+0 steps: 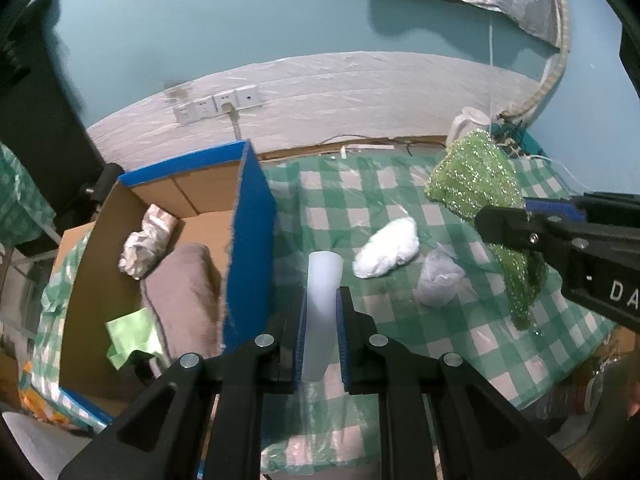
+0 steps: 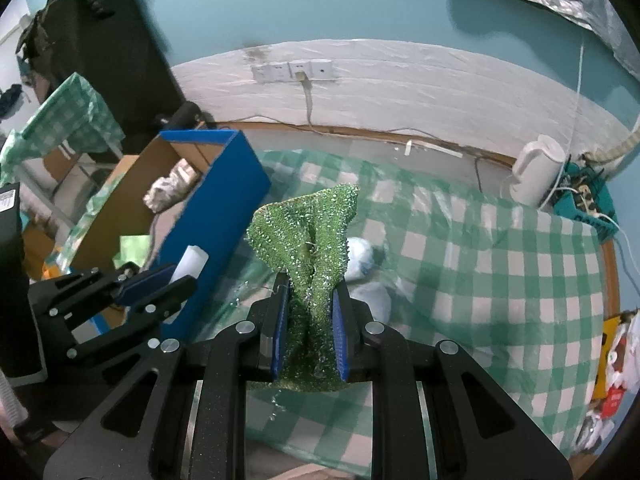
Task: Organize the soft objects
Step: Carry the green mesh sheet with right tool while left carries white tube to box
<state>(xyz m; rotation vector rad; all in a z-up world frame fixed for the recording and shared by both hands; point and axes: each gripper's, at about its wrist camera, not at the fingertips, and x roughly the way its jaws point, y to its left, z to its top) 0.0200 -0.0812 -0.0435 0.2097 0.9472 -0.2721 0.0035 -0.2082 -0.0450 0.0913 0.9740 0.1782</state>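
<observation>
right of the box (image 1: 252, 216), left gripper (image 1: 320, 312) clamps a foam strip (image 1: 322, 280); right gripper (image 2: 308, 312) clamps a green cloth (image 2: 316, 232). risk: trailing cloth snags the box wall.

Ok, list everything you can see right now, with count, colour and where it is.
Glittery cloth: one, green, held in right tongs.
Foam piece: one, white, held in left tongs.
Box: one, blue outside, left on table.
Blanket: one, grey-brown, inside box.
Crumpled wad: one, white, inside box.
Green sheet: one, inside box.
Soft lumps: two, white, on tablecloth.
Tablecloth: one, green-white check.
Kettle: one, white, table's far right.
Left tongs, right tongs: black, blue pads.
</observation>
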